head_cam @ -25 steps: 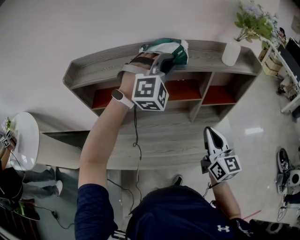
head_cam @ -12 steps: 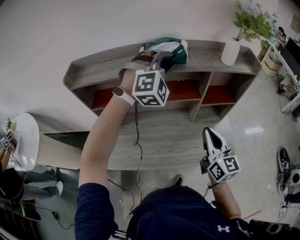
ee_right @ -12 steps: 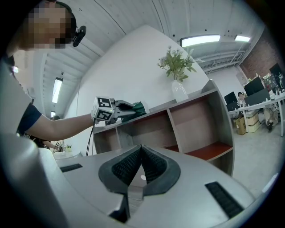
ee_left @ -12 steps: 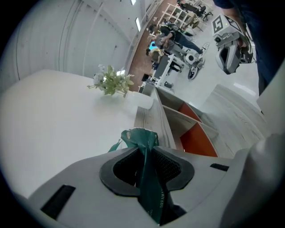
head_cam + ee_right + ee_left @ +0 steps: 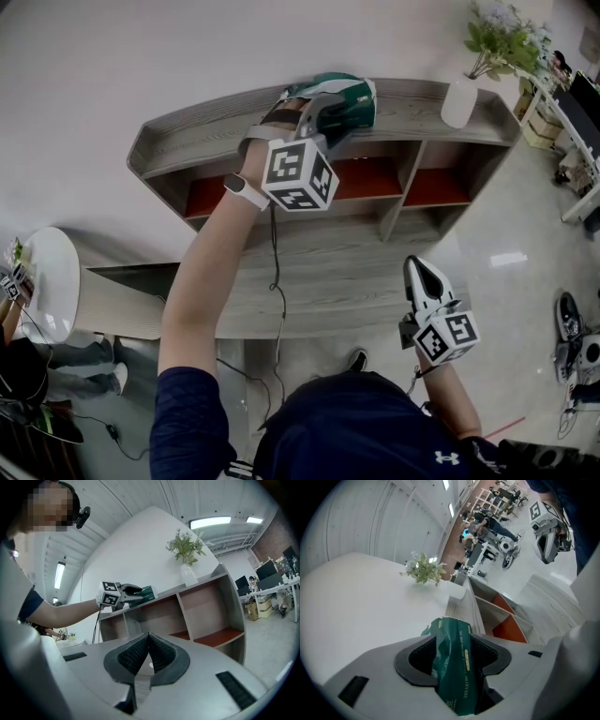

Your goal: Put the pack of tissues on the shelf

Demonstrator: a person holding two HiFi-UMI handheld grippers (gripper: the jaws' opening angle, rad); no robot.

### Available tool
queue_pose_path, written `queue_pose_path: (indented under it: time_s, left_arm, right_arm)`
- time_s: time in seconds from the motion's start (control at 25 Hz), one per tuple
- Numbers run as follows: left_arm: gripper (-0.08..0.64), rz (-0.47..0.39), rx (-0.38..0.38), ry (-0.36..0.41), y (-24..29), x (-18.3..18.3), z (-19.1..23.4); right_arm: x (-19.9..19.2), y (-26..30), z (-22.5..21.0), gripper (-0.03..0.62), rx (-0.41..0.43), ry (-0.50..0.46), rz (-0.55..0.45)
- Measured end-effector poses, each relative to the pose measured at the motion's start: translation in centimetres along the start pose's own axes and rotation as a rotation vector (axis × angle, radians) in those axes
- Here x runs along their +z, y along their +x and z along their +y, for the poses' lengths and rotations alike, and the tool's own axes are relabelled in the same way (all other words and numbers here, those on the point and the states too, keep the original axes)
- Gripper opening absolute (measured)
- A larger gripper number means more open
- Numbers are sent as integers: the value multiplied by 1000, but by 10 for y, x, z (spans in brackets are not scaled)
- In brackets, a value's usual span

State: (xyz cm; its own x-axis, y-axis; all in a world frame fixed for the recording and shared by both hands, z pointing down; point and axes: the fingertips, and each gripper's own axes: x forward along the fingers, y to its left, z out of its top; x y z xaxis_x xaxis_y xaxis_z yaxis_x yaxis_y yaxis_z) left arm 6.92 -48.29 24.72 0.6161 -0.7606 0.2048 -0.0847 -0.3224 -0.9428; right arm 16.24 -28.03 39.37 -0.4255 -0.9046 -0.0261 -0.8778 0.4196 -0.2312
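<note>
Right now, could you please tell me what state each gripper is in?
Left gripper: jaws have just been opening; open, with the pack of tissues between them.
Right gripper: jaws closed, holding nothing.

Left arm reaching out, right held low, a gripper in each hand.
Left arm (image 5: 199, 281) bare below a dark sleeve, stretched full length away from the body. Banded wrist (image 5: 242, 191) sits just behind the left gripper (image 5: 330, 112), with the marker cube (image 5: 300, 175) behind the fingers, near the wrist. Jaws parted, have just been opening. Tissue pack (image 5: 452, 667) stands upright between the fingers, filling the gap, its far end past the fingertips. Right gripper (image 5: 419, 265) held close to the torso, fingers pointing away from the body, about level. Jaws pressed together, nothing between the pads. Right forearm (image 5: 457, 403) tucked at the side, behind the fingers.
</note>
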Motion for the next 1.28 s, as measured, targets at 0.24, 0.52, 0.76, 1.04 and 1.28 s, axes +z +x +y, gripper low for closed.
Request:
queue_pose_path:
  time_s: [0.24,0.52,0.76,1.04,1.28]
  left_arm:
    - [308,-42,44,-17,-17,11,3]
    - [301,-184,211,-170,-75,30,19]
    - [178,-304,310,-474,-145,29,7]
    - [167,-325,304,-689,-200,17,-46]
    - [143,-332,305,-1069,-226,0,-118]
  right_arm:
    - [-1,-7,9,11,-2,-4,-1]
    - [4,-12,18,11,-10,-23,-19]
    - [15,-14,31,11,-17,-56,-43]
    - [20,-15,53,11,-6,-113,-35]
    - [21,-22,63,11,-21,-171,-51]
